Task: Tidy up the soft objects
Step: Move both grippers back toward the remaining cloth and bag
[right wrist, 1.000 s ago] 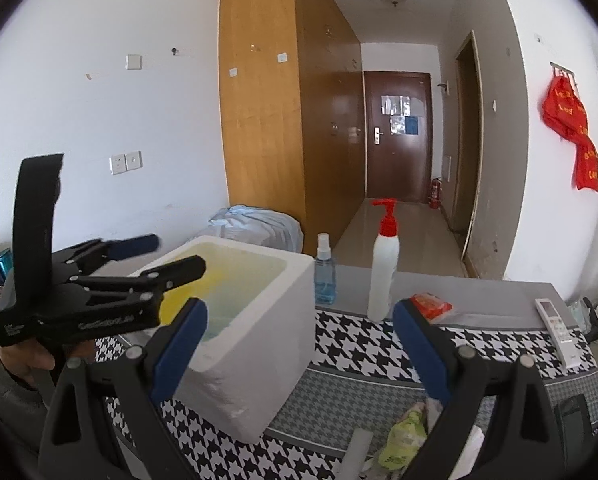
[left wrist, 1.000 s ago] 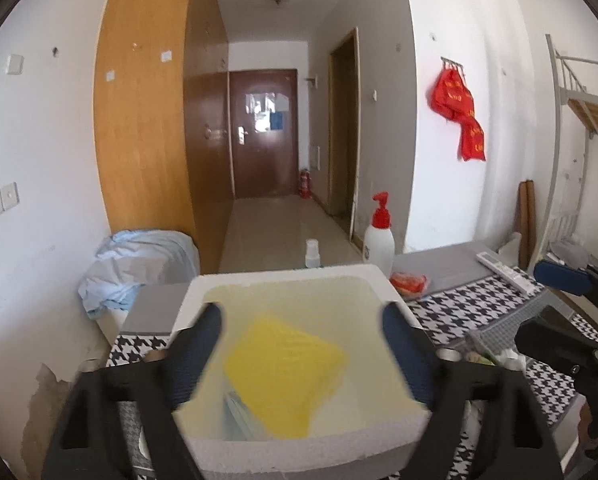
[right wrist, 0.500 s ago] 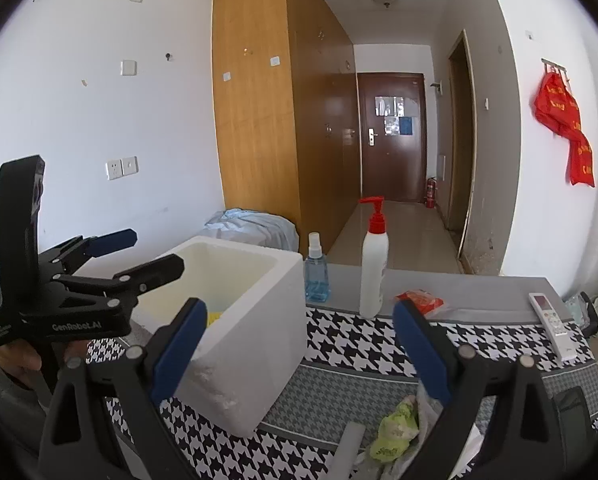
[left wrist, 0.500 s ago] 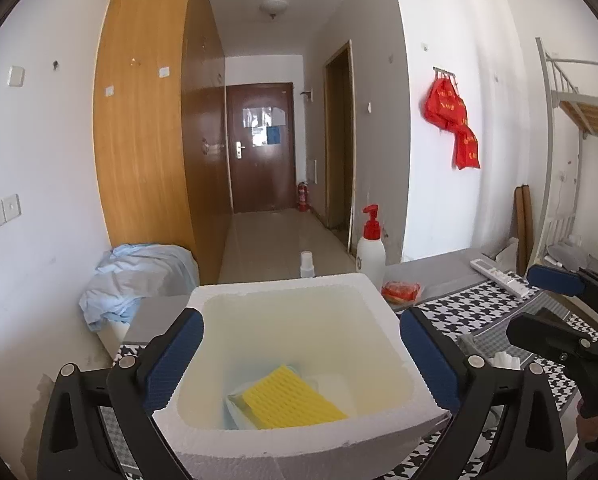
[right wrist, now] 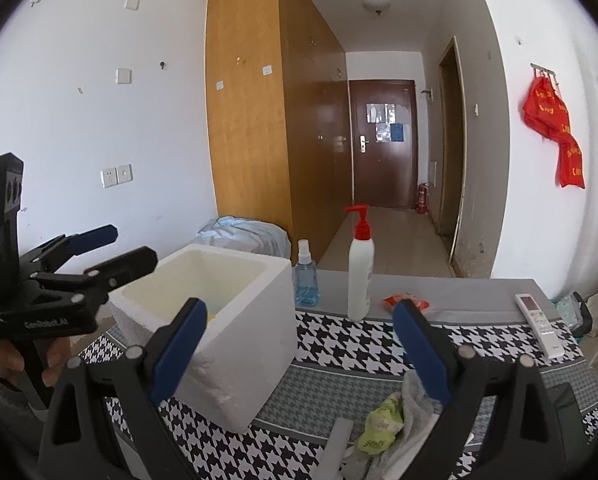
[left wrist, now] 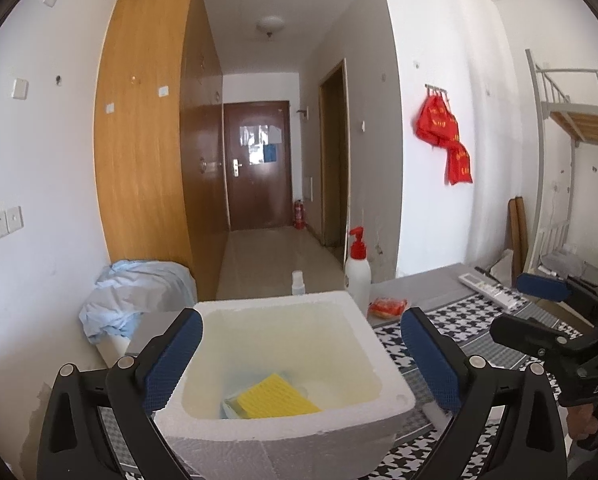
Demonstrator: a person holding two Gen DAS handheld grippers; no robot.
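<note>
- Left gripper [left wrist: 301,354] held above the near rim of the white foam box [left wrist: 283,424], jaws spread wide and gripping nothing; likely poised there for a clear look down into the box.
- Yellow sponge [left wrist: 275,398] lying flat on the box floor near the front wall, resting partly on a pale bluish soft item [left wrist: 227,407] whose kind cannot be told.
- Rest of the box interior bare, so plenty of room left for more soft things.
- Right gripper [right wrist: 299,346] hovering over the houndstooth cloth on the table [right wrist: 339,340], to the right of the box, jaws likewise wide apart and empty.
- Just below the right jaws, a crumpled green item [right wrist: 381,424] touching a grey-white cloth [right wrist: 411,424]; probably the next soft things to collect, which would explain the gripper's position.
- Box set at the table's left end, close to the left gripper, apparently serving as the collecting bin.
- Behind the box, a small blue spray bottle [right wrist: 306,276] and a white pump bottle with red top [right wrist: 360,266] standing upright; an orange packet [right wrist: 405,302] and a remote control [right wrist: 539,324] lying further right, all outside the box.
</note>
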